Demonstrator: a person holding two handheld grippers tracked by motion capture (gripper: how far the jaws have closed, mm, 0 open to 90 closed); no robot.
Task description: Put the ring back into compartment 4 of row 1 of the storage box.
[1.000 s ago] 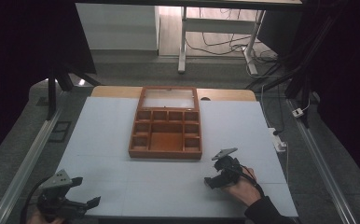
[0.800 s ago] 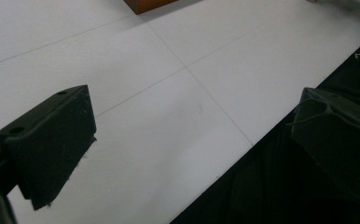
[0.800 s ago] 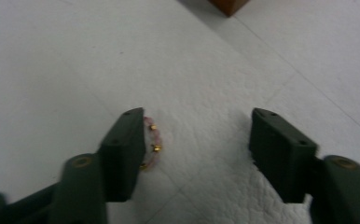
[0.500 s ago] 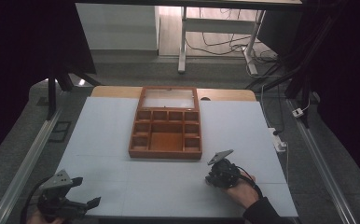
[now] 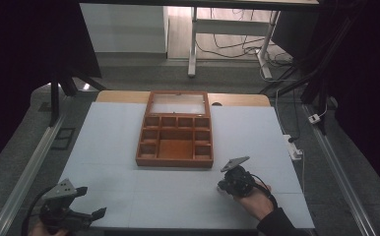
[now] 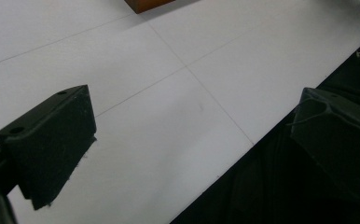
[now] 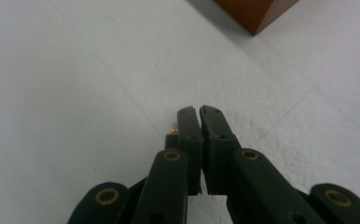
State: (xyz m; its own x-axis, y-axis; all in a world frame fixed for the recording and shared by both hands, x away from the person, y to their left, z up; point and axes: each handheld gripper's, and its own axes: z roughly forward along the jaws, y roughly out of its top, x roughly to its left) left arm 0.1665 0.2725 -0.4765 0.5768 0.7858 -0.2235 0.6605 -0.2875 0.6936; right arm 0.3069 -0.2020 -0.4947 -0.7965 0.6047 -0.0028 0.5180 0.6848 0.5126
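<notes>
Wooden tray [image 5: 175, 147] set mid-counter [image 5: 257, 128], 10 or so compartments seen. Left tool [image 5: 82, 204] held at near-left counter edge, jaws spread wide, nothing gripped. Right tool [image 7: 199, 114] pressed closed just right of tray's near corner; possibly small brass item [image 7: 173, 126] beside left jaw.

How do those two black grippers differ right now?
The left gripper has its jaws spread wide; the right gripper has its jaws pressed together. The left one sits at the table's near-left corner, partly past the edge; the right one is over the white surface near the wooden tray. Both are black, hand-held and carry a grey plate.
</notes>
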